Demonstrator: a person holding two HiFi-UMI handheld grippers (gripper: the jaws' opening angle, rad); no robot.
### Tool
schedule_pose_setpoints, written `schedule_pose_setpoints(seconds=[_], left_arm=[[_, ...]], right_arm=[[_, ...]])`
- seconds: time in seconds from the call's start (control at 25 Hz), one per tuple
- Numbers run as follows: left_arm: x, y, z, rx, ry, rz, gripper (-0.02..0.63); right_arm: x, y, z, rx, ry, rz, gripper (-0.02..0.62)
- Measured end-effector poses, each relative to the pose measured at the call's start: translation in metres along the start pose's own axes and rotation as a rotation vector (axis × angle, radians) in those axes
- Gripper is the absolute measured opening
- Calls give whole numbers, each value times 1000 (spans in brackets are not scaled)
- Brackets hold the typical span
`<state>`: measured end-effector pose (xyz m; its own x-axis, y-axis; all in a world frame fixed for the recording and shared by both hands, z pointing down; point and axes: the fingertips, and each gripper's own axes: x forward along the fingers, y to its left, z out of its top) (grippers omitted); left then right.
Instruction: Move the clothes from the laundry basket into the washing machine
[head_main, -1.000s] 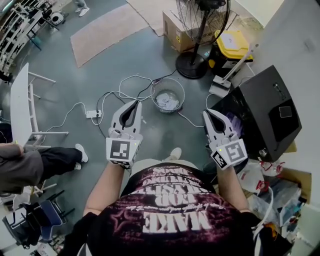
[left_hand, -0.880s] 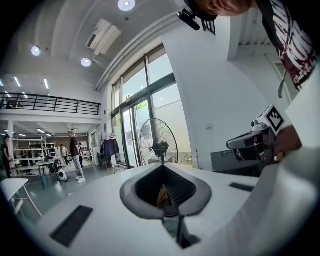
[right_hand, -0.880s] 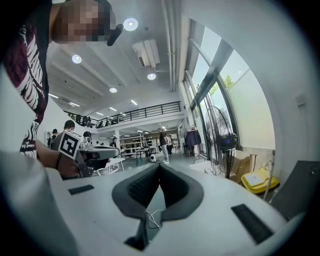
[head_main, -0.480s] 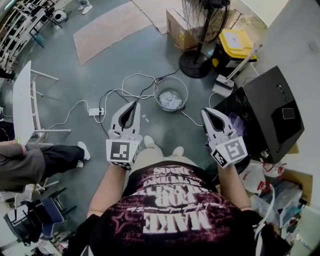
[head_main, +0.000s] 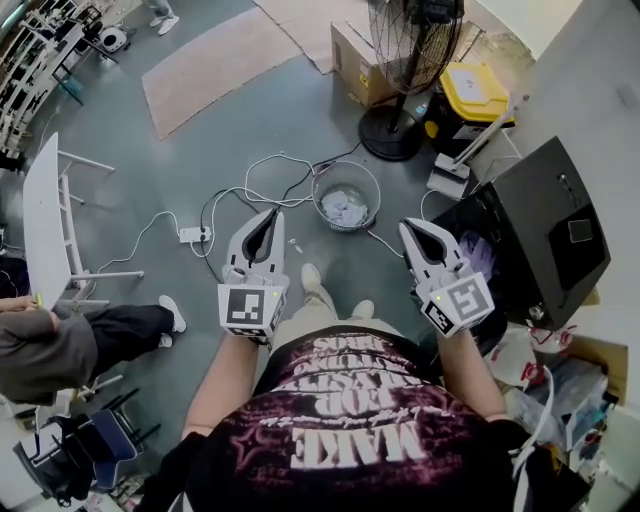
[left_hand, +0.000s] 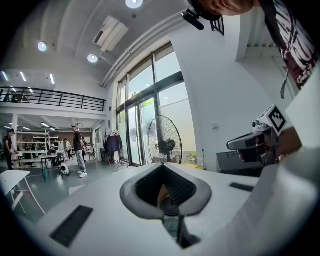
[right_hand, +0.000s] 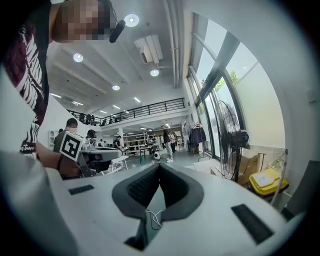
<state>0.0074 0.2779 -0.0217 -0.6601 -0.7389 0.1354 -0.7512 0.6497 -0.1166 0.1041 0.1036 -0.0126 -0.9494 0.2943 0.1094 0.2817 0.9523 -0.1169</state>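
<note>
A round wire laundry basket (head_main: 345, 193) stands on the grey floor with pale clothes (head_main: 343, 208) in it. To the right is the black washing machine (head_main: 545, 225), its opening showing purple cloth (head_main: 478, 250). My left gripper (head_main: 268, 220) hangs shut and empty, short of the basket and to its left. My right gripper (head_main: 408, 230) is also shut and empty, between the basket and the machine. In the left gripper view the left gripper (left_hand: 163, 166) points level across the hall. The right gripper (right_hand: 160, 166) shows the same in the right gripper view.
A standing fan (head_main: 410, 55), a cardboard box (head_main: 352, 60) and a yellow-lidded box (head_main: 468, 88) stand beyond the basket. Cables and a power strip (head_main: 193, 234) lie on the floor at its left. A white table (head_main: 40, 215) and a seated person (head_main: 60, 345) are at far left.
The person has stepped forward: a second shoe now shows below the grippers. Both grippers have travelled with the body and stay shut and empty.
</note>
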Motion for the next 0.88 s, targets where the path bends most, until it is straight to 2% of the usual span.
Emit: schedule_pose_setpoints(seconds=[0.88], left_arm=[[106, 91, 14, 25, -56, -145, 5]], right_arm=[[119, -29, 29, -23, -7, -111, 3]])
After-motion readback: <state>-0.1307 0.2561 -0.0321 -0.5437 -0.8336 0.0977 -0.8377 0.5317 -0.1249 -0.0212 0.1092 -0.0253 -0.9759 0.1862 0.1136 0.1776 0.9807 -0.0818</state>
